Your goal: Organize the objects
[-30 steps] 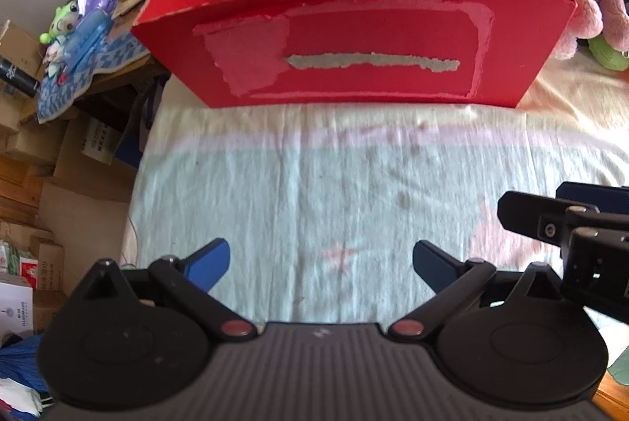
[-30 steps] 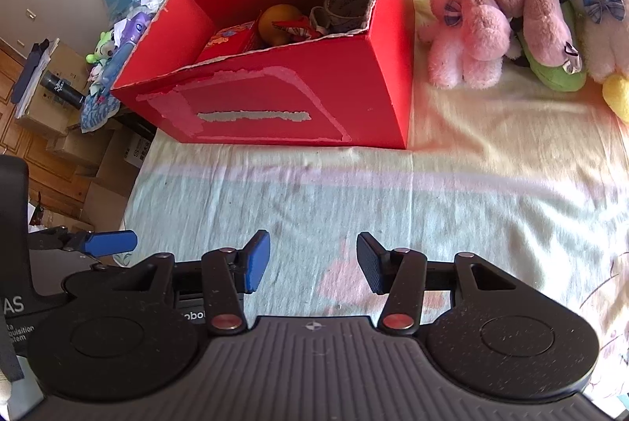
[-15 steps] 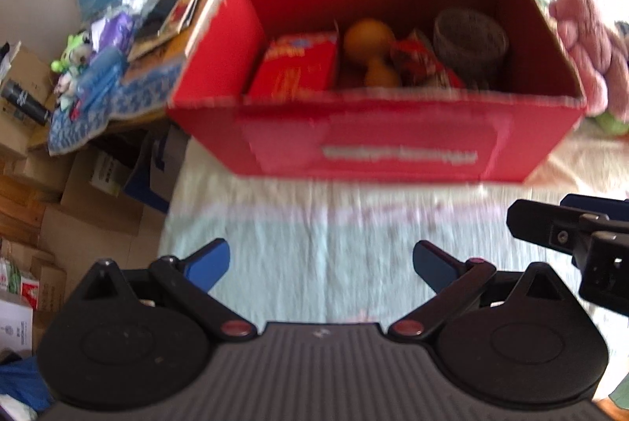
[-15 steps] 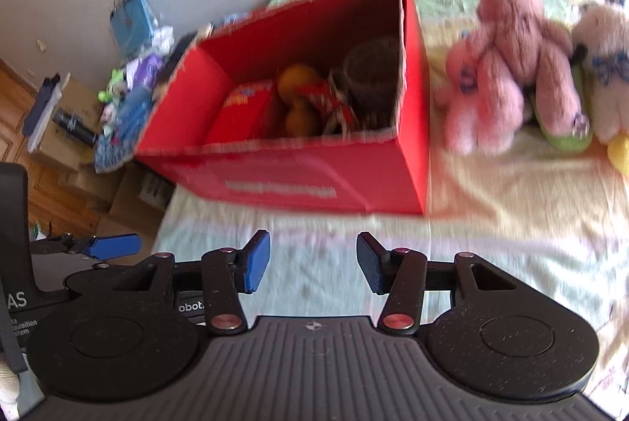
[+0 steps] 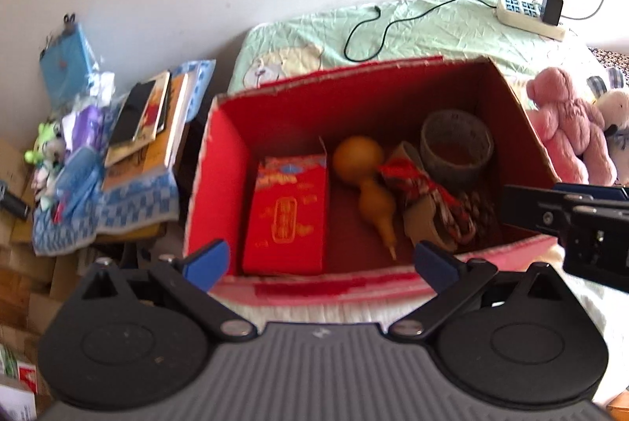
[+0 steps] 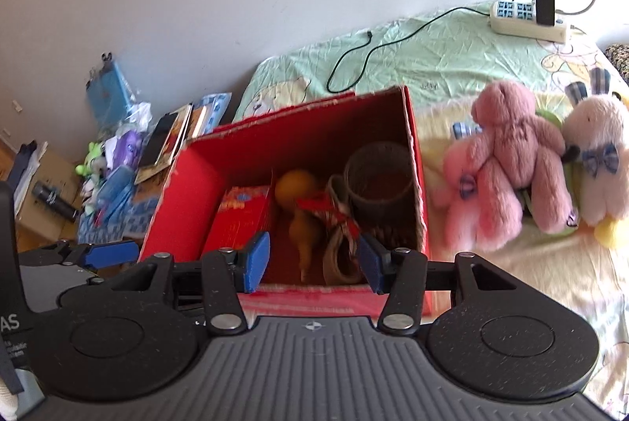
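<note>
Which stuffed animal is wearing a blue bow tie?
The pale pink bunny at the far right of the bed; a blue bow sits at its neck. The darker pink teddy bear beside it shows none.

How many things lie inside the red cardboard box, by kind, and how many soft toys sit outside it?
Red packet: 1
Gourd: 1
Tape roll: 1
Bundle with red ribbon: 1
Pink soft toys: 2
White soft toy: 1
Total: 7; a green toy is mostly hidden.
</note>
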Available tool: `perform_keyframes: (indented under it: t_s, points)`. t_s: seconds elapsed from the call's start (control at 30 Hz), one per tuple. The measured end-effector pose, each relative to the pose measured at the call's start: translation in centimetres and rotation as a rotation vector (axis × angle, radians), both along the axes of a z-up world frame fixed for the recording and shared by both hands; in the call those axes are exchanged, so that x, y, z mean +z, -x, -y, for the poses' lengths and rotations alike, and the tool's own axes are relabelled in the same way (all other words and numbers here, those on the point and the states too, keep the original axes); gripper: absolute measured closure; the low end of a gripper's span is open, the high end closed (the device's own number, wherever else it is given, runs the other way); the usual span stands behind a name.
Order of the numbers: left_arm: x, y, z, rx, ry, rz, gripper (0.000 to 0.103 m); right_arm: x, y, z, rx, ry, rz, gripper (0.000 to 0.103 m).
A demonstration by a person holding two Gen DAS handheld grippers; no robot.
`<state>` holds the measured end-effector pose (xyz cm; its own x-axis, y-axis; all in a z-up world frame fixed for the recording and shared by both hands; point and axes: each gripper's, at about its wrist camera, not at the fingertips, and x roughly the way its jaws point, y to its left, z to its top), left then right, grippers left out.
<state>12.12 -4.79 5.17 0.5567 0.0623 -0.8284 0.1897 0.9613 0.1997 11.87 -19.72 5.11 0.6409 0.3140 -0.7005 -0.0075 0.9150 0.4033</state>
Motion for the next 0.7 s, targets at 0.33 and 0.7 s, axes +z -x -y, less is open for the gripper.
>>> perform_keyframes:
  t_s: [0.33, 0.7]
  points:
    - [-1.1, -3.0, -1.7, -0.041, 0.011, -0.023, 0.002, -0.6, -2.3, -2.2, -0.043, 0.058, -0.012, 0.05]
    - [-3.0, -4.7, -2.6, -0.037, 0.021, -0.032, 0.002, -1.5, -3.4, -3.0, -0.092, 0.145, -0.037, 0.044]
